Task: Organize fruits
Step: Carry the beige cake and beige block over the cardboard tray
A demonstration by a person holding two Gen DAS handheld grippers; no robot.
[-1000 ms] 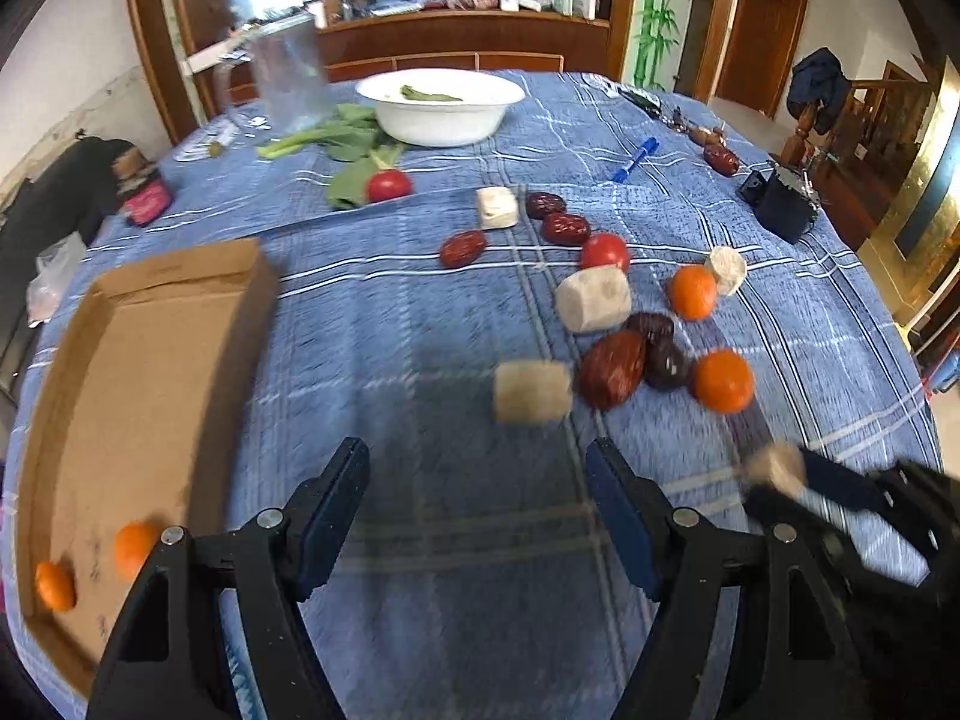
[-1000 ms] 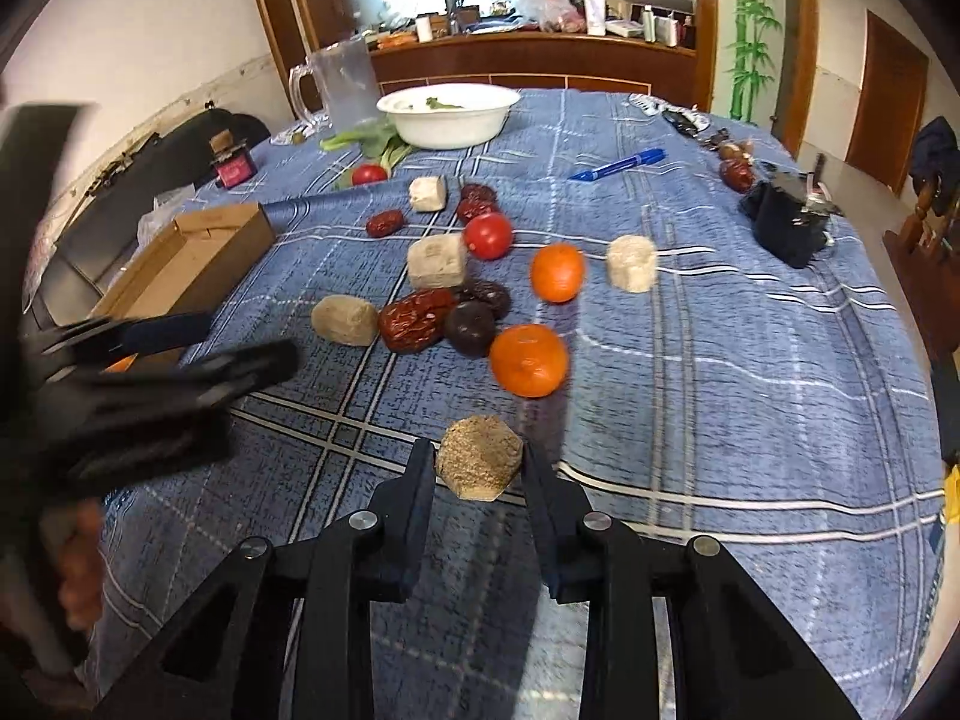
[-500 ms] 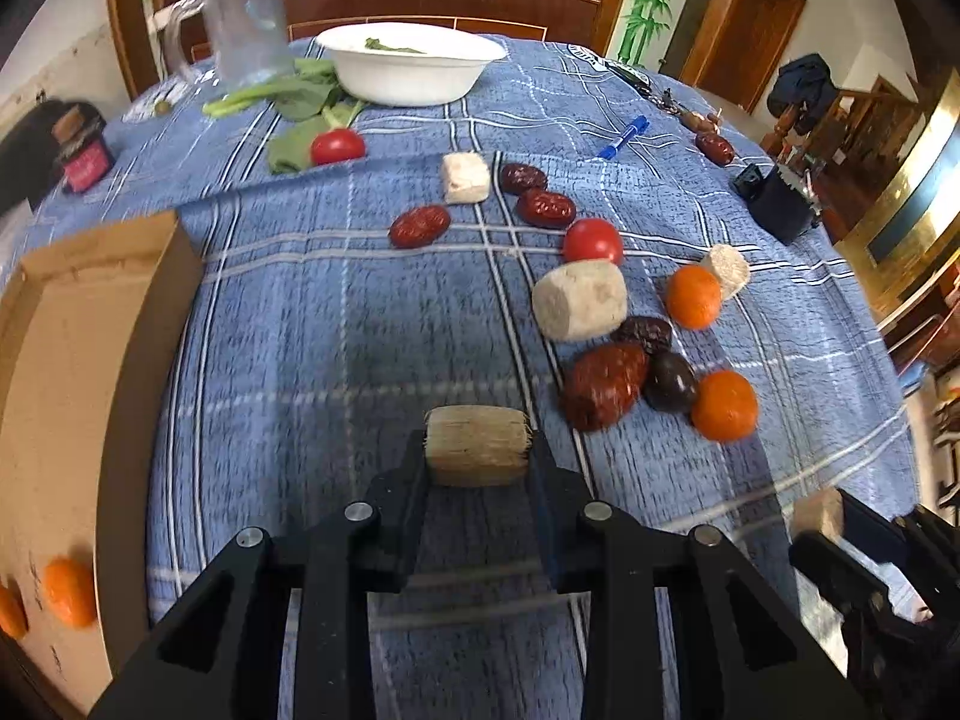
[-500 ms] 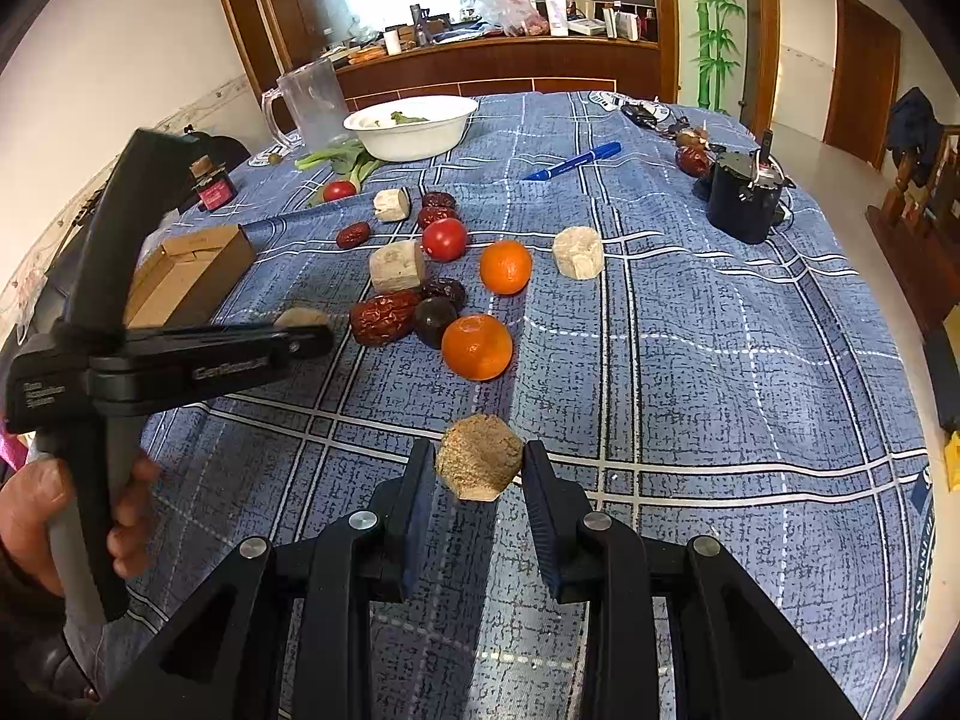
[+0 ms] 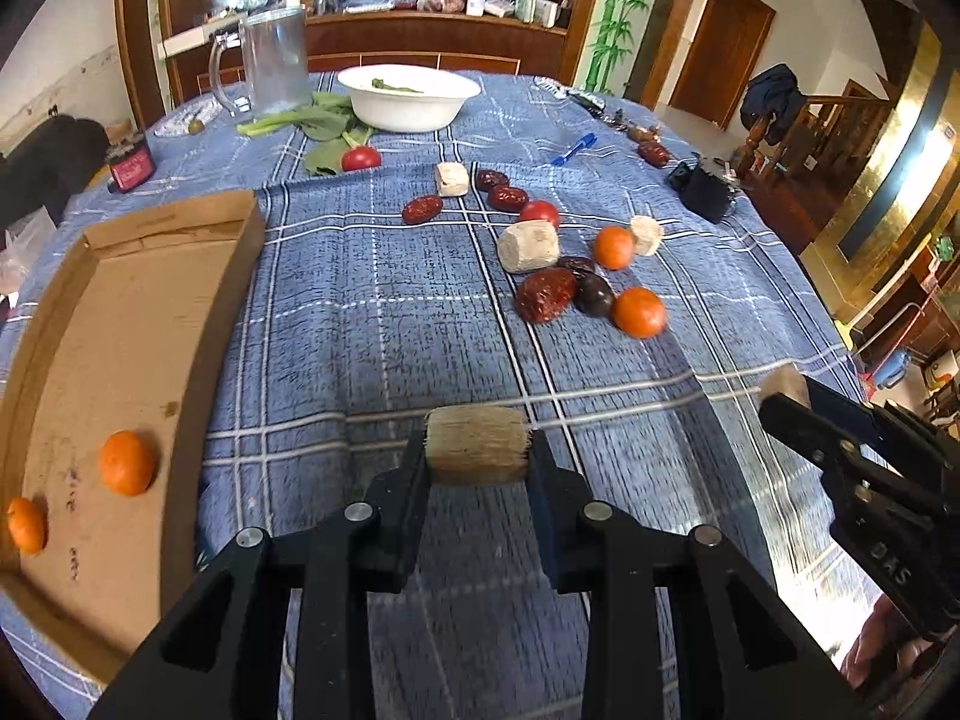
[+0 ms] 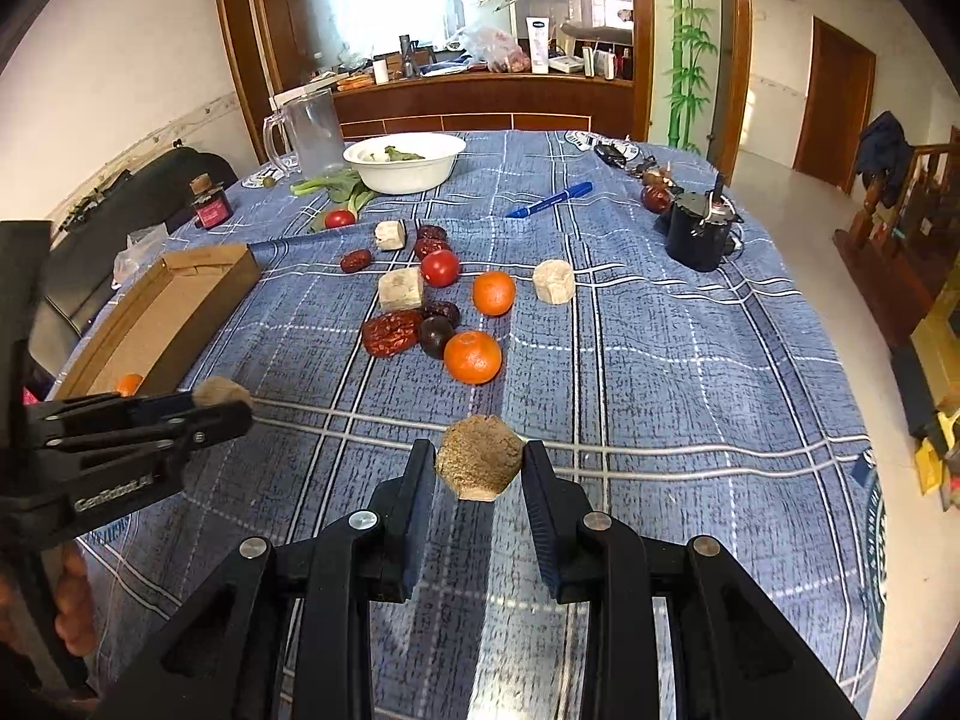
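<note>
The left hand-held gripper (image 5: 478, 468) was clamped on a pale cylindrical chunk (image 5: 477, 445), lying crosswise between the two black fingers and lifted clear of the blue plaid cloth on the counter (image 5: 372, 324). The right hand-held gripper (image 6: 480, 474) was likewise clamped on a tan chunk with a faceted end (image 6: 479, 465), held above the cloth. Each gripper showed in the other's view, off to the side, with its chunk at the tip (what the chunks are made of cannot be told).

To the left lay an open cardboard box (image 5: 180, 222) holding two small oranges (image 5: 127, 462) near its close end. The rest of the fruit sat loose in a cluster toward the middle of the counter: two more oranges (image 6: 473, 356), a large wrinkled red date (image 6: 393, 333) touching a dark round fruit (image 6: 436, 336), a red tomato (image 6: 440, 267), several smaller dates and three more pale chunks. Farther back stood a white bowl (image 6: 405, 163) with leafy greens (image 6: 336, 187) beside it, a clear jug (image 6: 309, 132), a blue pen (image 6: 549, 199) and a black container (image 6: 699, 234).
</note>
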